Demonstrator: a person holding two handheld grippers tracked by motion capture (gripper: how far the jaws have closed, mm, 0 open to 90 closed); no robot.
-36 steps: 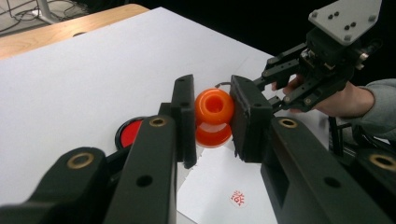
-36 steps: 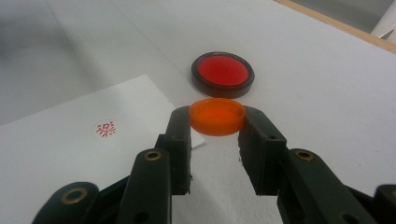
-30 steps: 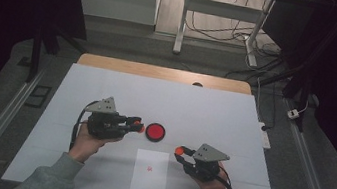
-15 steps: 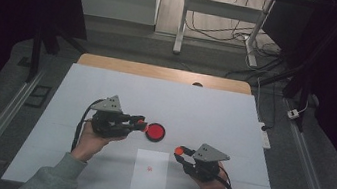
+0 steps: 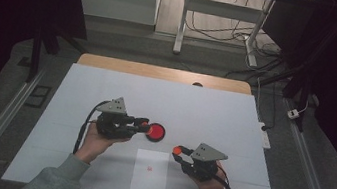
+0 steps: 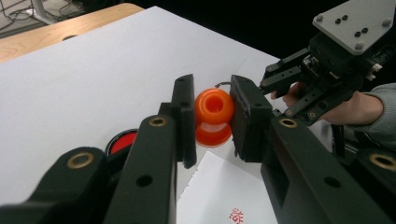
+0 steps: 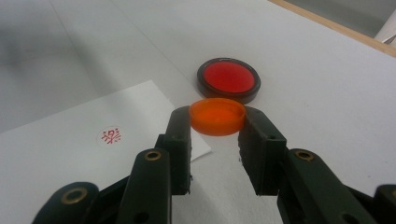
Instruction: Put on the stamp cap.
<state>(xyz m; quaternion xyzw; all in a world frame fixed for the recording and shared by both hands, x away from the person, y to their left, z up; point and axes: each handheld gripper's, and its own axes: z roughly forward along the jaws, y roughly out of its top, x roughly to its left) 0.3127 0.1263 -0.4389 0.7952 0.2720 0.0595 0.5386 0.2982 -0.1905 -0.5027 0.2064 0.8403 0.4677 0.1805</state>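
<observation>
Jaws of the left gripper (image 6: 212, 121) are clamped on a small orange plastic bottle (image 6: 214, 116), held above the white counter (image 5: 214, 111) beside a round red disc with a dark rim (image 5: 155, 132). The right gripper (image 7: 215, 128) pinches a shallow orange plastic cap (image 7: 217, 116) just over a white paper sheet with a red mark (image 5: 150, 172).

Your left gripper (image 6: 212, 119) pinches a glossy orange bottle-like piece (image 6: 214, 116), its round open mouth facing you. Your right gripper (image 7: 215, 126) grips a shallow orange cap (image 7: 217, 116), level. A red disc (image 7: 227, 79) in a dark rim lies flat at the cap's 12 o'clock.
</observation>
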